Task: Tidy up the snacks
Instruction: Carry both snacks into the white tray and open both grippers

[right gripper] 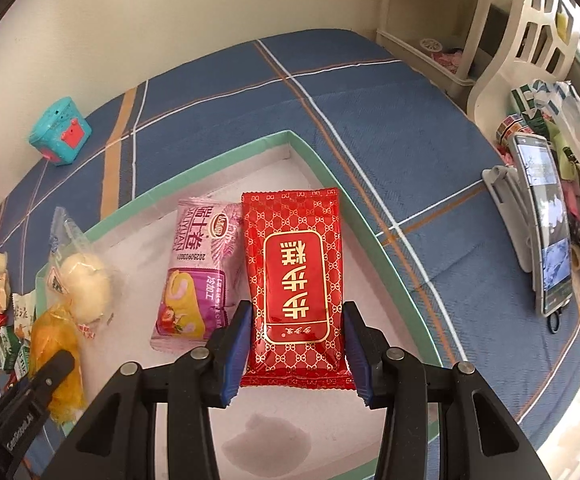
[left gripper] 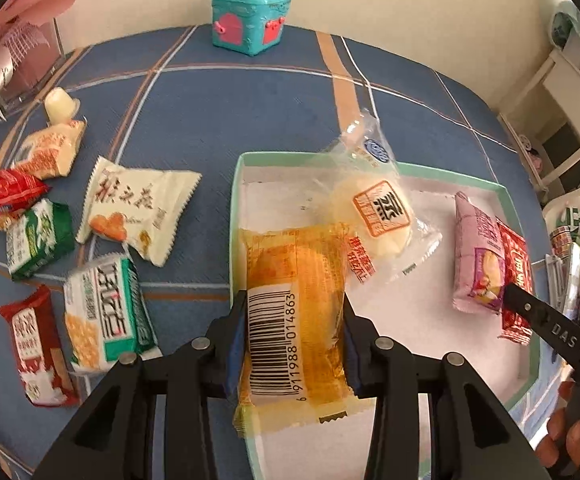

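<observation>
Over the tray (left gripper: pixel 237 216) in the left wrist view, the left gripper (left gripper: pixel 296 336) is clamped on an orange pack (left gripper: pixel 294 320), barcode up, its far end touching a clear-wrapped bun (left gripper: pixel 378 216). Loose snacks (left gripper: pixel 101 308) lie on the blue cloth (left gripper: pixel 249 108) to the left.

From the right wrist, the right gripper (right gripper: pixel 297 346) pinches a red pack (right gripper: pixel 294 276) by its sides, just beside a pink pack (right gripper: pixel 197 272); whether the red one rests on the tray floor is unclear.
</observation>
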Tool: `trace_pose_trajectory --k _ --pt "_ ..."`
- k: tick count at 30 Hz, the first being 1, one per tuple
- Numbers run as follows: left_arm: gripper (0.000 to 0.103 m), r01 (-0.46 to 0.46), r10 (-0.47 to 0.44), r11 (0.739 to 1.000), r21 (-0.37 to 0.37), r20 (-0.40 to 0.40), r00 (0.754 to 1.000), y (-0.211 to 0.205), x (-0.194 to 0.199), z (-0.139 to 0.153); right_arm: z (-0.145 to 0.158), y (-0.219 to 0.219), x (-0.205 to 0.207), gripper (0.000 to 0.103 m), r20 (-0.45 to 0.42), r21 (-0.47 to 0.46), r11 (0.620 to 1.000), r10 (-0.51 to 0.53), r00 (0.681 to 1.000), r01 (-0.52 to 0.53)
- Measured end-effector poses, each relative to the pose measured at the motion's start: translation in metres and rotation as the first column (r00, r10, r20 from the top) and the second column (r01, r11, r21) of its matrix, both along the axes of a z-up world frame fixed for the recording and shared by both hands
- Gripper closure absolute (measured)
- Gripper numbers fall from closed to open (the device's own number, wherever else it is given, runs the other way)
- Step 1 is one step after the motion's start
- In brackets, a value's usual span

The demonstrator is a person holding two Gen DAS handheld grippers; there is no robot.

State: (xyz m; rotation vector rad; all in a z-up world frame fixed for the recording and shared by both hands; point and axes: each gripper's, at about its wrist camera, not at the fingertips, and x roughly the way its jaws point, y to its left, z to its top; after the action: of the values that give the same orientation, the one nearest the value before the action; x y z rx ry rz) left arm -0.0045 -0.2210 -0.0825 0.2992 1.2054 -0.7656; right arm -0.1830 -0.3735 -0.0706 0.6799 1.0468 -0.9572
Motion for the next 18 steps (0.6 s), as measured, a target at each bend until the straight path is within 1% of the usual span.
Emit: trace_pose_trajectory --k 2,8,12,14,16,17,18 --pt "0.061 -0.003 0.003 1.0 0.003 0.02 1.0 0.0 0.003 0.0 0.0 0.001 0.001 0.056 0.01 0.012 1.0 0.009 1.0 -0.009" --pt "0.061 -0.025 0.025 1.0 -0.006 0.032 0.999 0.003 0.018 0.002 -0.001 0.005 0.007 0.056 0.012 0.015 0.999 0.043 0.999 -0.043" --pt "0.061 -0.03 0.03 1.0 0.006 0.016 0.999 0.004 0.021 0.004 -0.001 0.006 0.009 0.054 0.008 0.014 0.999 0.049 0.999 -0.049" --pt "0.058 -0.026 0.026 0.999 0.023 -0.004 1.0 0.002 0.019 0.003 0.002 0.006 0.01 0.046 0.009 0.004 0.999 0.05 0.999 -0.05" --pt "0.051 -0.023 0.023 1.0 0.015 -0.021 1.0 0.002 0.017 0.008 0.006 0.007 0.009 0.039 0.012 -0.004 0.999 0.05 0.999 -0.05" --pt "0.047 -0.02 0.021 1.0 0.012 -0.024 0.999 0.002 0.017 0.01 0.009 0.008 0.009 0.038 0.016 -0.009 0.999 0.05 0.999 -0.05" --pt "0.047 -0.016 0.016 1.0 0.015 -0.025 1.0 0.002 0.016 0.014 0.011 0.008 0.01 0.038 0.017 -0.012 0.999 0.049 0.999 -0.048"
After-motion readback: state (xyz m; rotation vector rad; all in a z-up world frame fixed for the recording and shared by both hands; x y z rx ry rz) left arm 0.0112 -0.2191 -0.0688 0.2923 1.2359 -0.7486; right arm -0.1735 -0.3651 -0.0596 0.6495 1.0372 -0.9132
